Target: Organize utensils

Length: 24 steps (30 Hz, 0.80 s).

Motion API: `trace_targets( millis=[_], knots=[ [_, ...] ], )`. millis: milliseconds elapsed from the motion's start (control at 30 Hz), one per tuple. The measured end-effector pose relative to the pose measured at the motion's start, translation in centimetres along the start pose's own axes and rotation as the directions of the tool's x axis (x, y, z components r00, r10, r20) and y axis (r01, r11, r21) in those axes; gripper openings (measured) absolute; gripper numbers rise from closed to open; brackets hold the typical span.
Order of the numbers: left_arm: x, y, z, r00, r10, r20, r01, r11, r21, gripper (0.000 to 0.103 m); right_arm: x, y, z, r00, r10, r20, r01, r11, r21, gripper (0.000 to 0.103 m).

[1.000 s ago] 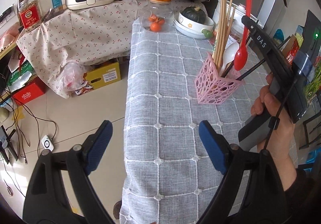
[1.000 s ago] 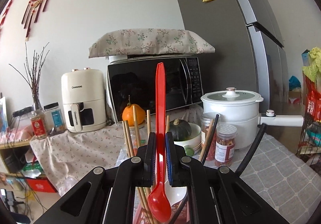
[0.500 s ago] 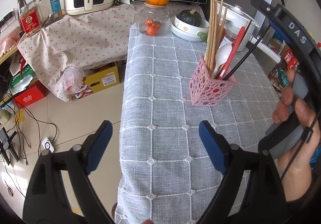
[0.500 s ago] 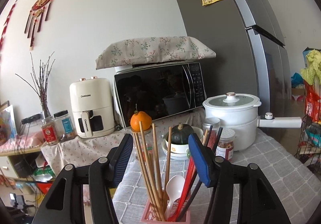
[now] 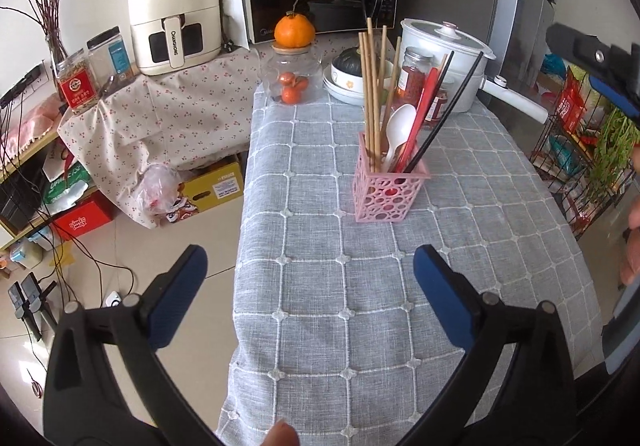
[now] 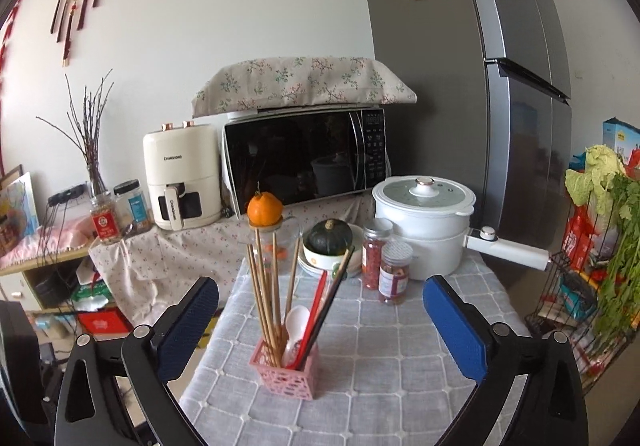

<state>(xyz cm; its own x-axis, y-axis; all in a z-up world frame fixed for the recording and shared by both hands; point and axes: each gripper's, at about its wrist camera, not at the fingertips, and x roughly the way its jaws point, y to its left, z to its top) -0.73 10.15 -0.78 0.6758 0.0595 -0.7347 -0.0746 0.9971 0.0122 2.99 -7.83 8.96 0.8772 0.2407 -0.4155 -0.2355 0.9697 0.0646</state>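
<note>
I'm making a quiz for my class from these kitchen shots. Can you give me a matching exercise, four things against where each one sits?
Things:
1. red spoon
2. orange
3. green squash
4. floral cushion

Places:
A. on top of the microwave
B. in the white bowl
C. standing in the pink holder
D. on the lid of the glass jar

Pairs: 1-C, 2-D, 3-B, 4-A
</note>
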Motion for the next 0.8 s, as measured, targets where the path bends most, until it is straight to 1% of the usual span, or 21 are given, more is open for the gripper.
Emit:
trace_targets(
  millis=[100, 233, 333, 400, 500, 700, 800],
  knots=[
    [-0.7, -1.2, -0.3, 1.0, 0.003, 0.007, -0.003, 1.0, 0.01, 0.102, -0.9, -0.9, -1.0, 0.998, -0.003, -0.063, 0.001, 1.0, -0.031, 0.103],
    [-1.1, -2.7, -0.7, 0.999, 0.028, 0.016, -0.029, 0.999, 0.028, 0.102, -1.7, -2.3, -2.6, 0.989, -0.018, -0.147, 0.011, 0.999, -0.05, 0.103],
    [-1.3, -3.4, -0.8, 0.999, 0.035, 0.013, -0.036, 0.999, 0.021, 0.102, -2.2, -3.4, -3.8, 0.983, -0.031, -0.179, 0.022, 0.998, -0.055, 0.103],
    [-1.5, -3.9, -0.8, 0.999, 0.047, 0.009, -0.047, 0.999, 0.012, 0.102, -2.3, -4.1, -4.6, 0.979, -0.052, -0.196, 0.043, 0.998, -0.05, 0.103],
    [-1.6, -4.4, -0.6, 0.999, 0.051, 0.006, -0.051, 0.999, 0.0, 0.102, -2.0, -4.7, -5.6, 0.964, -0.069, -0.255, 0.056, 0.997, -0.057, 0.103],
    [-1.5, -5.6, -0.6, 0.999, 0.051, 0.007, -0.051, 0.999, -0.007, 0.102, -2.1, -5.8, -5.7, 0.957, -0.053, -0.284, 0.044, 0.998, -0.039, 0.103],
    [-1.0, -6.2, -0.6, 0.999, 0.046, -0.004, -0.046, 0.999, 0.002, 0.102, -1.7, -6.8, -5.8, 0.951, -0.058, -0.304, 0.055, 0.998, -0.018, 0.103]
  ],
)
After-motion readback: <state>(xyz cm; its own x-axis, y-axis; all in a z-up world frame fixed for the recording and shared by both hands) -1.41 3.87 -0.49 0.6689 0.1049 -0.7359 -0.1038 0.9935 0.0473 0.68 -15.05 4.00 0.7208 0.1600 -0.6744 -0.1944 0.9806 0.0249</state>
